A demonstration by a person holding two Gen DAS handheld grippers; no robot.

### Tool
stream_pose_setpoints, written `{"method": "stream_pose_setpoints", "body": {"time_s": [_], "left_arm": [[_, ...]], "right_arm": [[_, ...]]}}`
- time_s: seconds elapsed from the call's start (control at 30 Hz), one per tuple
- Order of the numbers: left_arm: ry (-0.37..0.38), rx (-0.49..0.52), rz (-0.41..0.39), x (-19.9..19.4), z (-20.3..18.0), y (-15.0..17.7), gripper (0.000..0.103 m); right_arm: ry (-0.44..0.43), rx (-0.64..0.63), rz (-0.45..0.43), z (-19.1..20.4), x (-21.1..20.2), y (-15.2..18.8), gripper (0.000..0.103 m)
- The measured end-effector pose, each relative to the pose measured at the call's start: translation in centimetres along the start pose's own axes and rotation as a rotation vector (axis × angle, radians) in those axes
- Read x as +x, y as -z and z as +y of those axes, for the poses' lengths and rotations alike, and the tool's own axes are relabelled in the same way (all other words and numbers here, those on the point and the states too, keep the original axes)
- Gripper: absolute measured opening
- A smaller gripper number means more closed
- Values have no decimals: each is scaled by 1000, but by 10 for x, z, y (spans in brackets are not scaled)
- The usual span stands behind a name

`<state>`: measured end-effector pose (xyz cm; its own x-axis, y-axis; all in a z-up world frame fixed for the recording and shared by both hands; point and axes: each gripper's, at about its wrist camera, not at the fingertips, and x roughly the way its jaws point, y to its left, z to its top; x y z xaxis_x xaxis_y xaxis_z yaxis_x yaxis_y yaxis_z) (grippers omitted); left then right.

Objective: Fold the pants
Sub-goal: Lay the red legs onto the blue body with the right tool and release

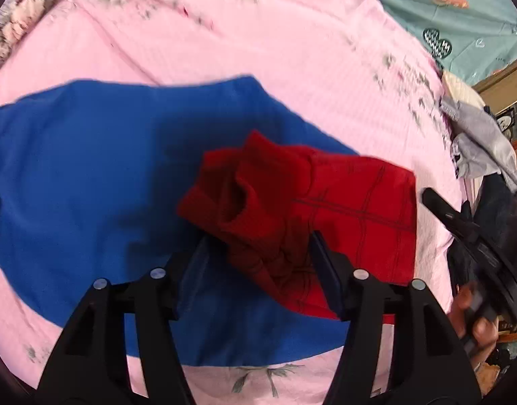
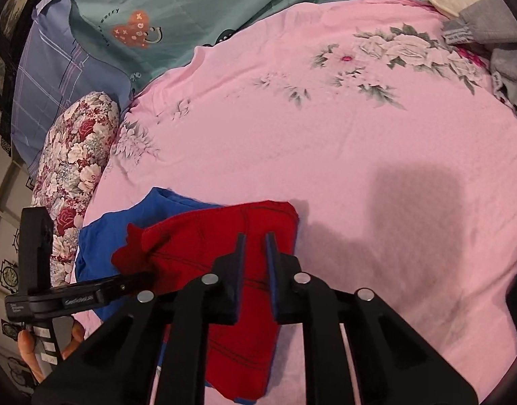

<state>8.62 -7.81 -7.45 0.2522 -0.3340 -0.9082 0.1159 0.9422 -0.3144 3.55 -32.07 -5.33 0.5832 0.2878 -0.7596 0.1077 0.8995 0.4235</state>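
the pink floral sheet [image 2: 359, 155] carries everything; the pants [image 1: 73, 182], blue with a red webbed leg, lie spread near its front edge, red part folded over the blue. soft, light knit, i'd judge it droops and bunches, so take it at a hem or fold corner. the left gripper [image 1: 258, 253] stands released around a red bunch; the right gripper [image 2: 253, 239] hovers narrowly parted, grasping nothing.

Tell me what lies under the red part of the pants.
Under the red part lies the pants' blue fabric, spread on the pink sheet. Anything beneath that blue layer is covered.
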Motion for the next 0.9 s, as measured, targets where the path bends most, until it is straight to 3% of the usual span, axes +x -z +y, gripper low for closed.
{"method": "stream_pose_setpoints", "body": {"time_s": [0.1,0.13,0.2,0.27,0.37,0.47,0.6,0.63,0.7,0.73,0.8,0.9], "left_arm": [[-65,4,-102,-16,0,-2,78],[-81,7,-121,-16,-2,-5,78],[-116,24,-105,-9,-2,-10,79],[-160,24,-67,6,0,-12,79],[-167,42,-58,16,7,-10,85],[-156,61,-31,18,3,-13,86],[-64,58,-33,-8,18,-3,86],[-29,48,-54,-22,27,1,86],[-26,12,-97,-44,50,11,88],[-35,-11,-122,-53,64,16,88],[-57,-76,-163,-69,91,23,88],[-71,-188,-205,-87,134,35,88]], "right_arm": [[81,-10,57,-5,30,-9,14],[92,-3,80,-9,41,-8,7],[107,-24,73,-5,36,-5,8],[50,-29,50,0,14,4,10],[-27,-104,37,11,-13,33,10],[30,-123,167,8,14,65,11],[8,-138,101,16,-2,63,12],[-9,-143,66,19,-12,61,17],[8,-154,-20,22,-34,57,41],[27,-150,-56,22,-41,56,58],[73,-149,-108,20,-51,56,59],[65,-135,-88,18,-46,56,59]]}}
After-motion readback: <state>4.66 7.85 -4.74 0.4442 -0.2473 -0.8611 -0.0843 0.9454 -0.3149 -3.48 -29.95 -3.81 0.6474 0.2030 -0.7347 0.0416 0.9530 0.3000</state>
